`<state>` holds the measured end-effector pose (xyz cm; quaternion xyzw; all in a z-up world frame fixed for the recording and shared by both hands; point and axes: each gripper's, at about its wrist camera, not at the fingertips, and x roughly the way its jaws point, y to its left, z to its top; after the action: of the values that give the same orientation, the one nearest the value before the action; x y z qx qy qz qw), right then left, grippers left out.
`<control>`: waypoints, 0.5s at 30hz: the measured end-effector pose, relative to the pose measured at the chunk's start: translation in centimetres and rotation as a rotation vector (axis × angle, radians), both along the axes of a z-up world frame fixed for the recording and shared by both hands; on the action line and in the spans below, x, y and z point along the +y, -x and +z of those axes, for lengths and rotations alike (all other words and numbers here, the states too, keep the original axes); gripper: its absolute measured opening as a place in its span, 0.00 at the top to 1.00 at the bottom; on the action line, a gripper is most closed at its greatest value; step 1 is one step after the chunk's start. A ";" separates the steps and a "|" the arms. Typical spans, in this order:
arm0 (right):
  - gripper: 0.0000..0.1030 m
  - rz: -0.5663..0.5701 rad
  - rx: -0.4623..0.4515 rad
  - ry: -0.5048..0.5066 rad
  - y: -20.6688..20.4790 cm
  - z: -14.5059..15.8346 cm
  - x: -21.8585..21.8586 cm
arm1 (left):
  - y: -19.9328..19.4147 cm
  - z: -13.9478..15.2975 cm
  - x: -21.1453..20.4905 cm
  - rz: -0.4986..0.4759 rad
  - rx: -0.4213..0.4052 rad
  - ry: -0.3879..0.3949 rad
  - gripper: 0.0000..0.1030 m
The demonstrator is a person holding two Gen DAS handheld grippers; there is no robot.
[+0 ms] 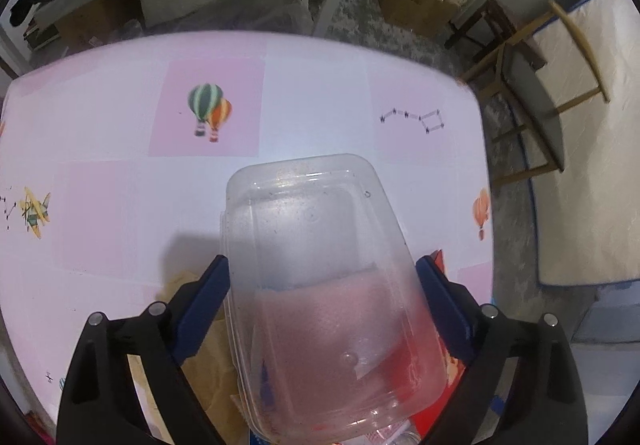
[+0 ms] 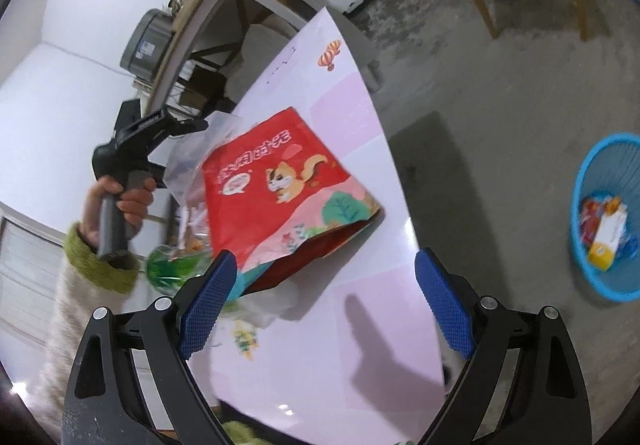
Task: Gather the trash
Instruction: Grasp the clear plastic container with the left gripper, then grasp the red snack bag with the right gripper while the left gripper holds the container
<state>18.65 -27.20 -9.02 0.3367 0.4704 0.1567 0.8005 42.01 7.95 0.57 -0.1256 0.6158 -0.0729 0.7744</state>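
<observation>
The left tool (image 1: 322, 281) stands spread wide around a clear plastic clamshell box (image 1: 320, 265); whether its pads press the walls I cannot tell. The right tool (image 2: 326, 305) is spread and empty, just short of the red squirrel snack bag (image 2: 288, 189), the landmark here. The box sits just left of that bag on the counter (image 2: 360, 117); the blue basket (image 2: 612, 217) lies on the floor well beyond it. The thin, slick box could buckle or slip free.

Your right claw (image 2: 324, 305) hangs wide open over the pink surface (image 2: 352, 117), a red snack bag (image 2: 280, 181) just beyond its fingertips. A blue basket (image 2: 588, 181) of trash sits on the floor (image 2: 480, 85).
</observation>
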 end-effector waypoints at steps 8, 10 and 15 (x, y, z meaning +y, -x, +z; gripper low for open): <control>0.18 0.015 0.050 -0.178 -0.2 -0.9 0.1 | 3.1 3.6 3.7 0.082 -0.143 0.113 0.13; 0.19 0.013 0.063 -0.201 -0.3 -1.0 0.1 | 4.8 5.1 4.4 0.094 -0.207 0.131 0.13; 0.23 0.009 0.120 -0.263 -0.8 -2.0 0.7 | 9.0 7.6 5.5 0.089 -0.321 0.168 0.13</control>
<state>19.49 -26.52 -11.07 0.4453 0.4945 0.2003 0.7191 32.99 13.40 8.19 -0.2035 0.4698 -0.1087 0.8521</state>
